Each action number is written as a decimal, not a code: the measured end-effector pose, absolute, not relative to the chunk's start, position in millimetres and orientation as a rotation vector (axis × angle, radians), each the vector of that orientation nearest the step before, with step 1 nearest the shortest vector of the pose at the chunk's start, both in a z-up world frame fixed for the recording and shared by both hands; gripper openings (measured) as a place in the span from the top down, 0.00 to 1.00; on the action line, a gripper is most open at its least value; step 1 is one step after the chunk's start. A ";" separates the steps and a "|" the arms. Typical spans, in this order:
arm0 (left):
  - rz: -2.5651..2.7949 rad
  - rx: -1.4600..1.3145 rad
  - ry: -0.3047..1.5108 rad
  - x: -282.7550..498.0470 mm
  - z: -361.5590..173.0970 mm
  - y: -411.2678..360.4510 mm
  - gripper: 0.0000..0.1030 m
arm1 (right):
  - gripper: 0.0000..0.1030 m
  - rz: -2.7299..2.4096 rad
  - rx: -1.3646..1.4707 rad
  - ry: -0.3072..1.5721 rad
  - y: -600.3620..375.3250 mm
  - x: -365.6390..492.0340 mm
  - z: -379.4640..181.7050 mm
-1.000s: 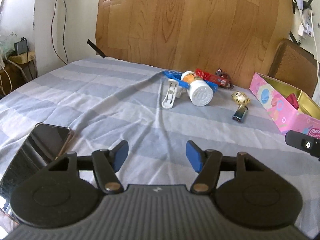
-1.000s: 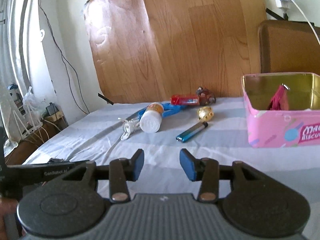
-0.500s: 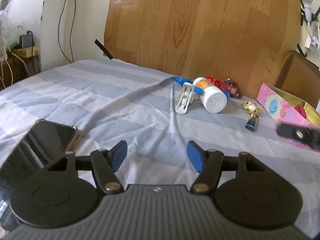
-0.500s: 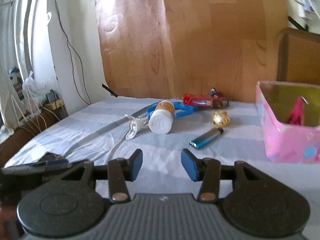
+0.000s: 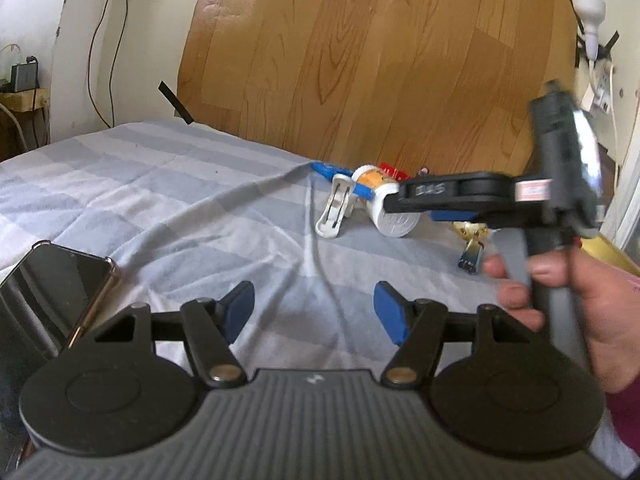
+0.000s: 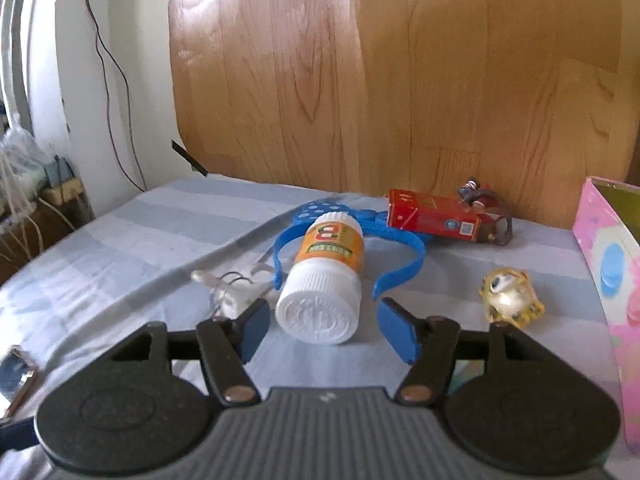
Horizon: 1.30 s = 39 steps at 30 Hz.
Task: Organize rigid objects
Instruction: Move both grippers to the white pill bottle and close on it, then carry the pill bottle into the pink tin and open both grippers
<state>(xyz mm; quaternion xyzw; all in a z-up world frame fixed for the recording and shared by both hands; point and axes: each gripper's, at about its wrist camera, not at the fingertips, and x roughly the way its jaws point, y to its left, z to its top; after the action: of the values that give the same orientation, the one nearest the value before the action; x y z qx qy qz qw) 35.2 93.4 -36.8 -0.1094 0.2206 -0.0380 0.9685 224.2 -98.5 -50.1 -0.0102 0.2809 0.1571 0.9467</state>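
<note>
Behind the bottle (image 6: 325, 280), a blue band (image 6: 400, 240) curves around it.

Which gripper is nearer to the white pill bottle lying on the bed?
Right. The right gripper has its open jaws either side of the white pill bottle, not gripping. The left gripper sits well back over bare sheet, the bottle far ahead.

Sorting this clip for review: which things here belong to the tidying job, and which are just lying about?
Job:
bottle
headband
red box
clip
yellow toy
lighter
pink tin
right gripper, open around the bottle
left gripper, open

Lying about:
phone
wood panel
wall cable
</note>
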 end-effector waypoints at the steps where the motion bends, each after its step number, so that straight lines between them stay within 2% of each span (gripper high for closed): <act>1: -0.079 -0.223 0.445 35.6 -36.4 93.3 0.34 | 0.37 0.310 -0.033 0.574 -96.7 228.2 -52.2; 3: -0.082 -0.223 0.450 37.1 -36.6 93.1 0.34 | 0.31 0.298 -0.035 0.578 -94.6 234.6 -56.2; 7: -0.085 -0.230 0.451 38.2 -37.0 94.6 0.34 | 0.32 0.296 -0.021 0.623 -91.7 249.1 -64.9; 8: -0.083 -0.234 0.454 38.8 -37.4 94.9 0.34 | 0.39 0.301 -0.012 0.641 -91.1 252.6 -67.5; 9: -0.082 -0.237 0.456 39.3 -37.7 95.3 0.34 | 0.50 0.319 -0.003 0.660 -89.9 255.0 -69.1; 13: -0.079 -0.242 0.486 43.5 -39.6 97.6 0.34 | 0.51 0.346 -0.017 0.660 -98.2 238.2 -60.6; 16: -0.107 -0.250 0.482 41.9 -40.0 99.2 0.34 | 0.51 0.467 -0.051 0.646 -125.9 183.4 -47.8; 21: -0.218 -0.231 0.462 37.8 -34.7 90.7 0.34 | 0.48 0.625 -0.155 0.649 -169.4 84.9 -51.2; 23: -0.277 -0.264 0.456 35.5 -30.5 81.2 0.30 | 0.30 0.551 -0.195 0.590 -183.2 63.3 -50.9; 31: -0.346 -0.217 0.425 43.3 -6.3 38.6 0.15 | 0.30 0.520 -0.103 0.523 -201.4 37.7 -55.1; 34: -0.315 -0.163 0.427 54.4 -3.2 34.2 0.15 | 0.30 0.534 -0.087 0.528 -196.8 42.6 -59.0; 39: -0.359 -0.236 0.486 73.5 -9.9 40.4 0.15 | 0.30 0.571 -0.093 0.522 -191.5 51.9 -62.4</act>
<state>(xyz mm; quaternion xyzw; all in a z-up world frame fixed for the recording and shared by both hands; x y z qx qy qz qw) 73.5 40.4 -9.9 -0.1161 0.2388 -0.1764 0.9478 51.9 -191.5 -62.4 -0.0456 0.2545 0.2785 0.9250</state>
